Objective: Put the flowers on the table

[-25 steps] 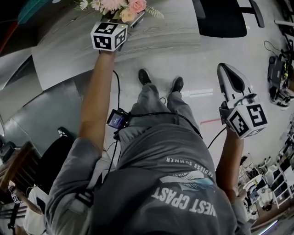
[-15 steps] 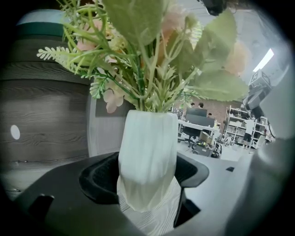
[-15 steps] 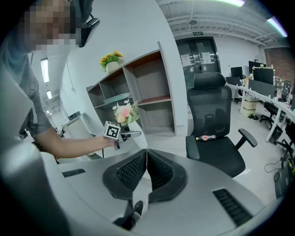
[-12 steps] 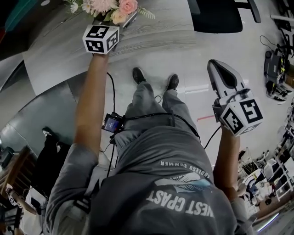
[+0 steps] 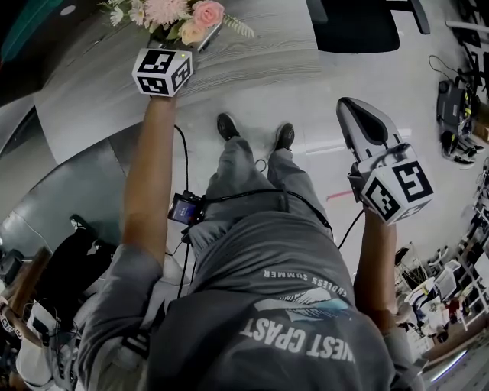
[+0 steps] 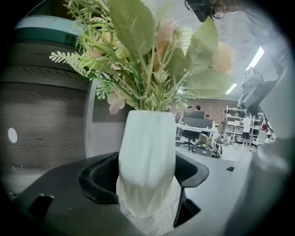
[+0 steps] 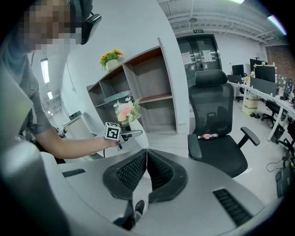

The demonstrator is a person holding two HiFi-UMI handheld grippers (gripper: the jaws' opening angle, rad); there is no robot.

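Note:
A bunch of pink and cream flowers (image 5: 177,14) with green leaves stands in a white ribbed vase (image 6: 147,161). My left gripper (image 5: 183,42) is shut on the vase, its black jaws pressing both sides of the vase's lower part (image 6: 145,173). I hold it over the grey wood-grain table (image 5: 260,42); whether the vase touches the table is hidden. In the right gripper view the flowers (image 7: 125,110) show beside the left gripper's marker cube (image 7: 112,131). My right gripper (image 5: 354,113) hangs over the floor with its jaws shut and empty (image 7: 146,159).
A black office chair (image 7: 220,133) with a bottle on its seat stands past the table's right end. Open wooden shelves (image 7: 138,87) rise behind the table. A person's legs and shoes (image 5: 252,134) are below, and equipment lies on the floor at the right edge (image 5: 454,122).
My left gripper with the flowers has shifted a little to the left and farther over the table. The right gripper has drifted slightly left and stays shut.

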